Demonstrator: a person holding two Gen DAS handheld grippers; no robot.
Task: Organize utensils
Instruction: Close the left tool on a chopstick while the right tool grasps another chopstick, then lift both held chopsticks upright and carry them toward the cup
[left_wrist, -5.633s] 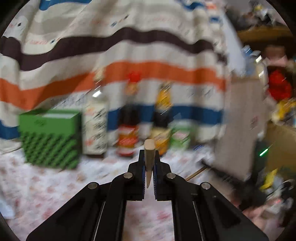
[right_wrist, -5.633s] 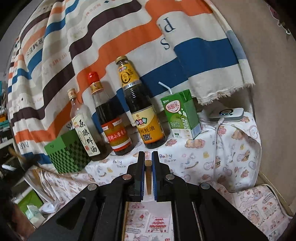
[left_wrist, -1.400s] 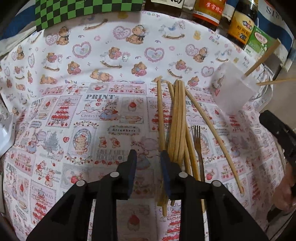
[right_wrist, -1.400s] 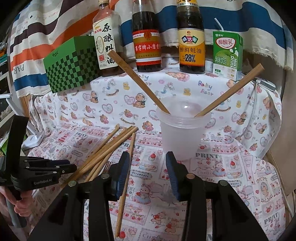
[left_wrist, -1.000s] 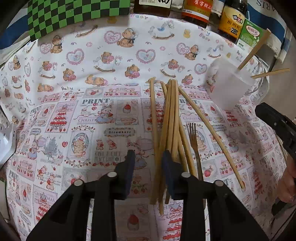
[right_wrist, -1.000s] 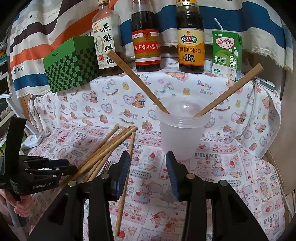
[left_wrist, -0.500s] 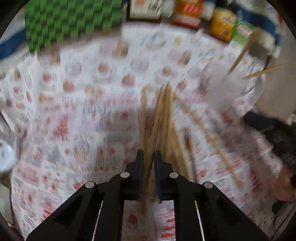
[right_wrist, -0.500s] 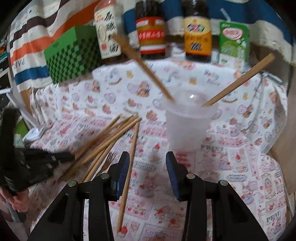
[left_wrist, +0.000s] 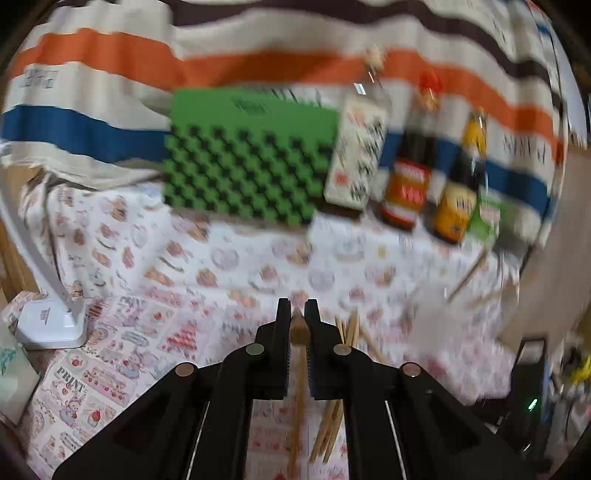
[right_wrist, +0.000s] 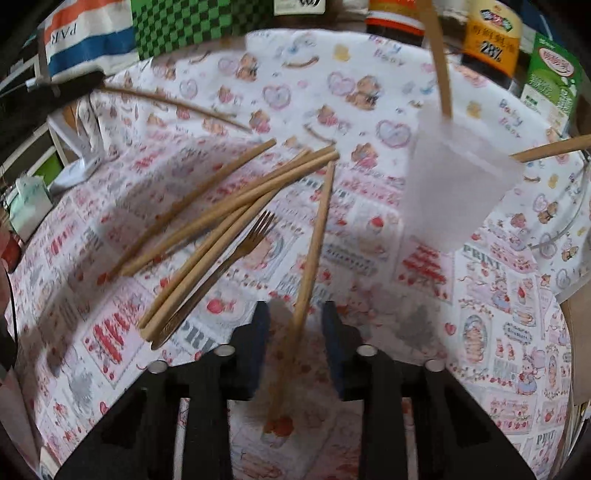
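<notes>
Left wrist view, blurred: left tool (left_wrist: 297, 317) pinches one chopstick (left_wrist: 297, 373), its blunt end showing between the fingers and its shaft hanging below. More chopsticks (left_wrist: 347, 332) lie on the table (left_wrist: 221, 266) just right of the tool. Green box (left_wrist: 247, 155) and bottles (left_wrist: 410, 162) stand at the back.

Right wrist view: right tool (right_wrist: 295, 317) spread wide, straddling a single chopstick (right_wrist: 310, 254) on the table without touching it. A loose pile of chopsticks (right_wrist: 229, 210) with a fork (right_wrist: 236, 254) lies to the left. Cup (right_wrist: 458, 184), right, holds two chopsticks (right_wrist: 437, 55).
</notes>
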